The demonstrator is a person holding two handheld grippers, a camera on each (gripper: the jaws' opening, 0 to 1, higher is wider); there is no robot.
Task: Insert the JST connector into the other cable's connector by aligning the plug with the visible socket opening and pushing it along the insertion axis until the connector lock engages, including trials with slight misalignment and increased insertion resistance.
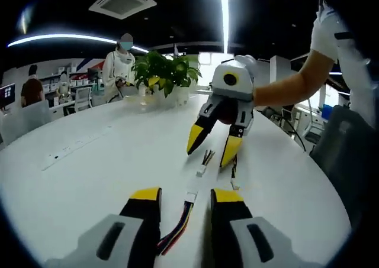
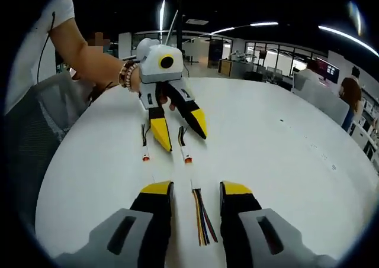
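On the white table (image 1: 89, 161) a cable with red, yellow and black wires (image 1: 176, 232) lies between the jaws of my left gripper (image 1: 186, 195), its white connector (image 1: 191, 196) pointing away. My left gripper is open and grips nothing. Just beyond lies a second cable (image 1: 206, 157) with a white connector (image 1: 201, 170), under my open right gripper (image 1: 210, 151). In the right gripper view, that second cable's coloured wires (image 2: 201, 218) lie between my right gripper (image 2: 196, 188) jaws. The first cable's connector (image 2: 188, 158) lies below my left gripper (image 2: 180, 136).
A third short cable (image 1: 234, 174) (image 2: 144, 142) lies beside the other two. A potted plant (image 1: 166, 73) stands at the table's far side, where a person (image 1: 121, 61) stands. Chairs (image 2: 47, 114) line the table edge. A sleeve and arm (image 1: 296, 84) hold the right gripper.
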